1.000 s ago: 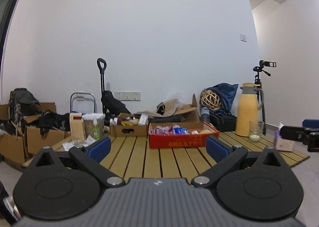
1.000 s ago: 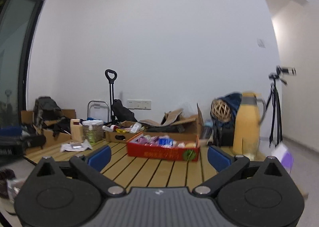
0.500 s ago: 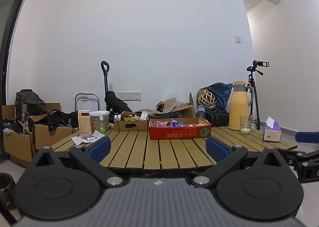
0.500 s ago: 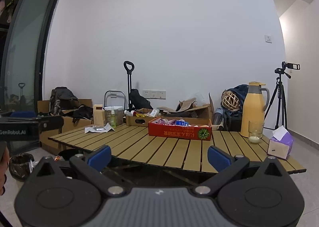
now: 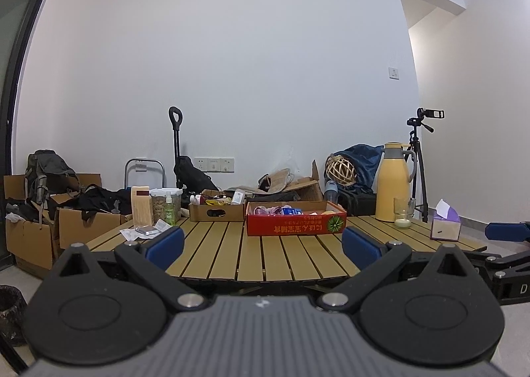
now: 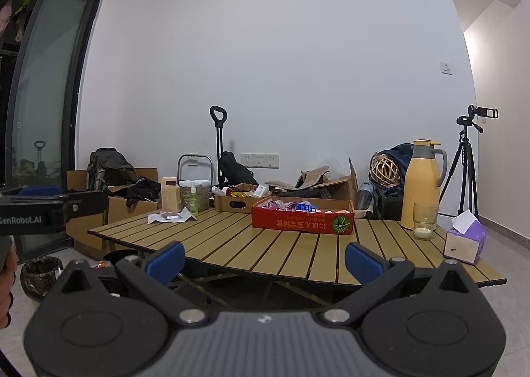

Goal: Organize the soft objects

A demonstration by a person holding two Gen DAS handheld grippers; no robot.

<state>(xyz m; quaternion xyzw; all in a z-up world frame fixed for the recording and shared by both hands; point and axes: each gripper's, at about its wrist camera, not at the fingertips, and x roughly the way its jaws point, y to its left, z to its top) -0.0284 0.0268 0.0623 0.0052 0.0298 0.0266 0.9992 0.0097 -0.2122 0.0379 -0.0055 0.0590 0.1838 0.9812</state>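
Observation:
A red cardboard tray (image 5: 294,227) (image 6: 302,220) holding several small soft packets stands in the middle of a slatted wooden table (image 5: 265,251) (image 6: 285,251). A purple tissue box (image 5: 445,226) (image 6: 464,241) sits at the table's right end. My left gripper (image 5: 262,244) is open and empty, in front of the table's near edge. My right gripper (image 6: 264,262) is also open and empty, lower and off the near right side of the table. Each gripper shows at the edge of the other's view.
A brown cardboard box (image 5: 217,210) with bottles stands behind the red tray. A yellow jug (image 5: 394,181) and a glass (image 5: 403,213) are at the back right. A wooden block, jar and papers (image 5: 145,229) lie at the left. Boxes, bags, a tripod and a bin (image 6: 39,272) surround the table.
Both grippers have drawn back from the table and now sit farther from it, so its near edge shows. Both stayed open and empty.

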